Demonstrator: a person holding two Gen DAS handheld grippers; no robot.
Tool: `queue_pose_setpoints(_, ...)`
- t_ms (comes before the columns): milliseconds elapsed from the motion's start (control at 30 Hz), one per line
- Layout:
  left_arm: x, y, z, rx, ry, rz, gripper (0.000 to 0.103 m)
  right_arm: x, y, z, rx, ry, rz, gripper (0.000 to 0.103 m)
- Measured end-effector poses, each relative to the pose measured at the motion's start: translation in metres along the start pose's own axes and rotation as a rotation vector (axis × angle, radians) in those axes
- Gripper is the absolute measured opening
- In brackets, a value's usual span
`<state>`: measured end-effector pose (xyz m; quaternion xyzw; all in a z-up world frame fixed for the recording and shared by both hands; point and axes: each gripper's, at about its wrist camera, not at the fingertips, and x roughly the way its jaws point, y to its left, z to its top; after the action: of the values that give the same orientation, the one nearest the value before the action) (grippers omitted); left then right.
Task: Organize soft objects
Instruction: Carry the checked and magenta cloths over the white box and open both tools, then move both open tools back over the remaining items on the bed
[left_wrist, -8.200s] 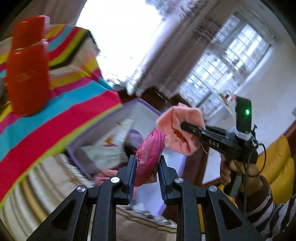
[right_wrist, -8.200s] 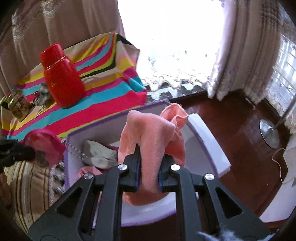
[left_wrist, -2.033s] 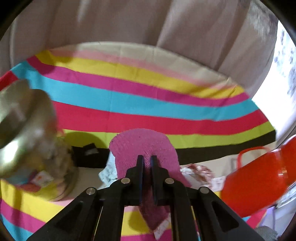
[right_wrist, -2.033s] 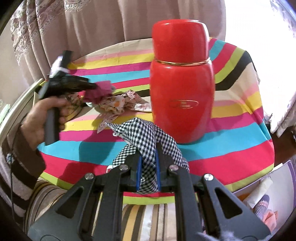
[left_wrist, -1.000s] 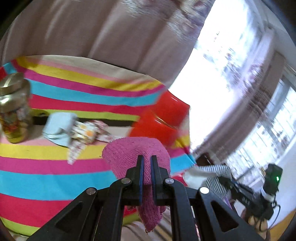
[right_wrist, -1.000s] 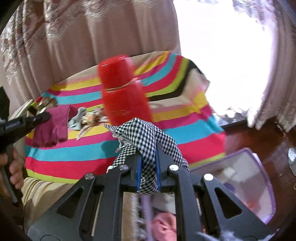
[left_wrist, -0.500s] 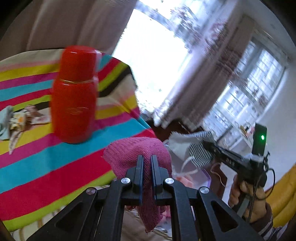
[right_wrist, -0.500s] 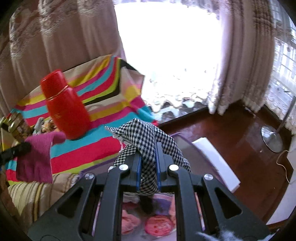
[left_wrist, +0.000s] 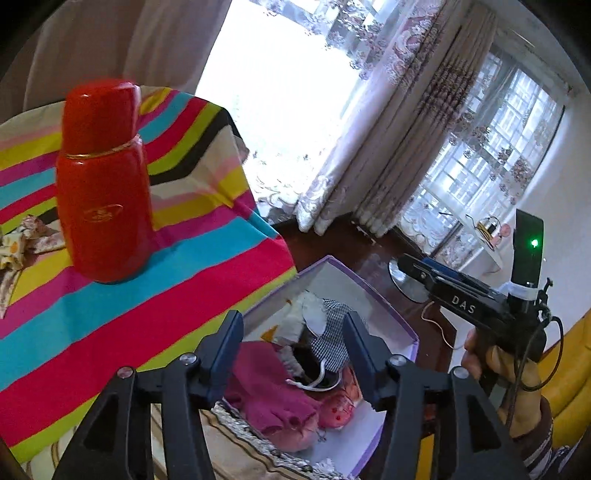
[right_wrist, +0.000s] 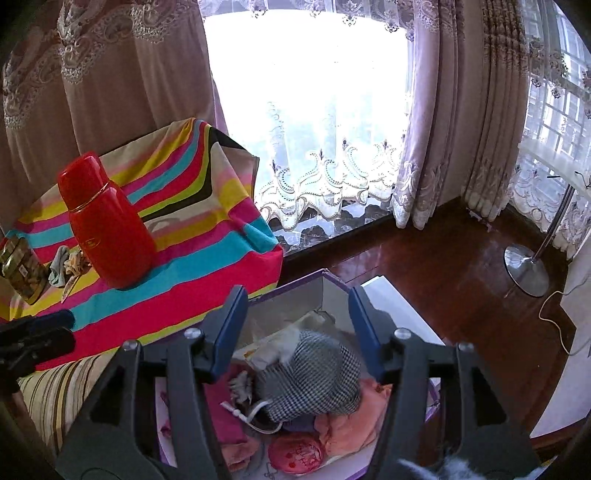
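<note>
Both the left gripper (left_wrist: 293, 354) and right gripper (right_wrist: 293, 328) are hanging over the purple box (right_wrist: 334, 282), jaws spread and empty. The checked cloth (right_wrist: 314, 373) and magenta cloth (left_wrist: 266, 391) are lying limp inside. Light, floppy scraps (right_wrist: 70, 264) are waiting at the tabletop's nine o'clock; pinching a bunched fold looks best.

Bright daylight pours through a large window (right_wrist: 314, 110) at the upper centre, hung with a lace sheer (right_wrist: 325, 184) and patterned curtains (right_wrist: 443, 129). Dark polished wood floor (right_wrist: 443, 277) fills the right, where a floor lamp's metal base (right_wrist: 526, 271) stands. A striped cloth (right_wrist: 207, 236) covers the tabletop at left.
</note>
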<state>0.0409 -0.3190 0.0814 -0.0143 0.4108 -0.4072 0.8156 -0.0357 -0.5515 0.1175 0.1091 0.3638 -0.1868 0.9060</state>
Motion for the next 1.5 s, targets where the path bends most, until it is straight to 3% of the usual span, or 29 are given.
queue_pose_setpoints(533, -0.034, 0.051, -0.005, -0.082, -0.060, 0.102, 0.059, 0.002, 0.036, -0.002, -0.069, 0.019, 0.050, 0.062)
queue_pose_setpoints(1233, -0.087, 0.181, -0.034, -0.364, -0.126, 0.263, 0.059, 0.015, 0.161, -0.038, -0.266, 0.130, 0.256, 0.062)
queue_pose_setpoints(1500, -0.122, 0.242, -0.035, -0.472, -0.182, 0.361, 0.059, 0.021, 0.215, -0.051, -0.352, 0.165, 0.339, 0.062)
